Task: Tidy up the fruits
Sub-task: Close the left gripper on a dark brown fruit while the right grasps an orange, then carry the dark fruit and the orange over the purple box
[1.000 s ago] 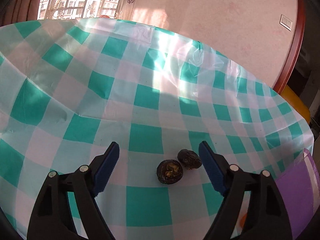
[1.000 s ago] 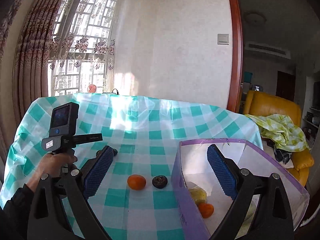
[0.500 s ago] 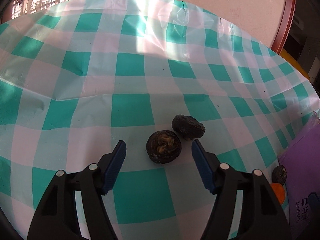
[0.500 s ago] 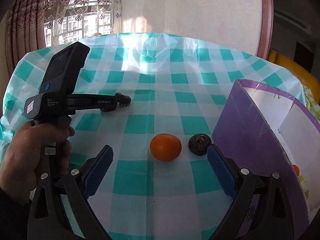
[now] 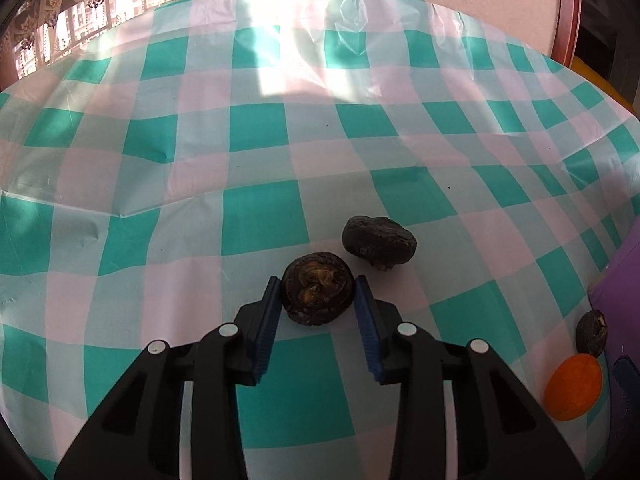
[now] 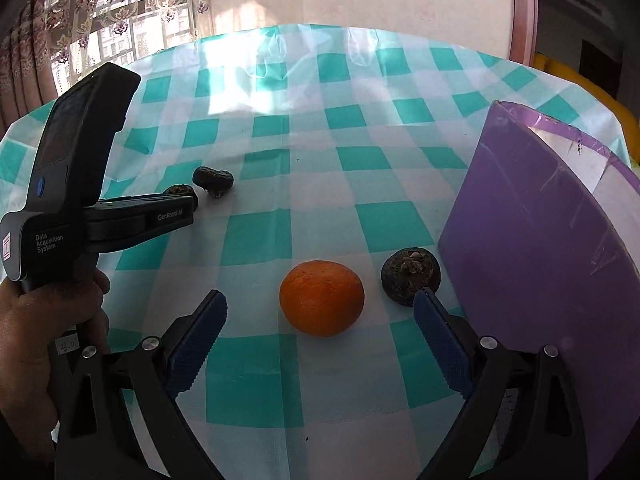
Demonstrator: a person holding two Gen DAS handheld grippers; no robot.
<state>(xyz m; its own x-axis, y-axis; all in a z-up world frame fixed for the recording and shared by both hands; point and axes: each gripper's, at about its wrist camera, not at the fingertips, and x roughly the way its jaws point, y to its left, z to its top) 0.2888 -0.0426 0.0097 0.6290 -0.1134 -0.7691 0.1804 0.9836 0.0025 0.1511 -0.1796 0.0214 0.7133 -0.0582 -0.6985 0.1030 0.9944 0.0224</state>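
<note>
On the green-checked tablecloth my left gripper [image 5: 317, 289] is shut on a dark brown wrinkled fruit [image 5: 318, 287], both blue pads pressing its sides. A second dark fruit [image 5: 379, 241] lies just beyond it to the right, apart from the pads. In the right wrist view my right gripper [image 6: 320, 308] stands open over an orange [image 6: 322, 298], which sits just past the fingertips. A third dark fruit [image 6: 411, 277] lies by the right fingertip, close to the purple box [image 6: 536, 248]. The left gripper [image 6: 176, 212] shows there too, held by a hand [image 6: 44, 332].
The purple box's wall rises at the right, its inside hidden from this angle. The round table's far edge runs along a pink wall, with a curtained window [image 6: 112, 28] at the back left. A yellow seat [image 6: 580, 80] stands behind the table at right.
My left gripper moved forward and down and closed its pads on the nearer dark fruit. My right gripper swung left off the box and came down toward the orange, still open.
</note>
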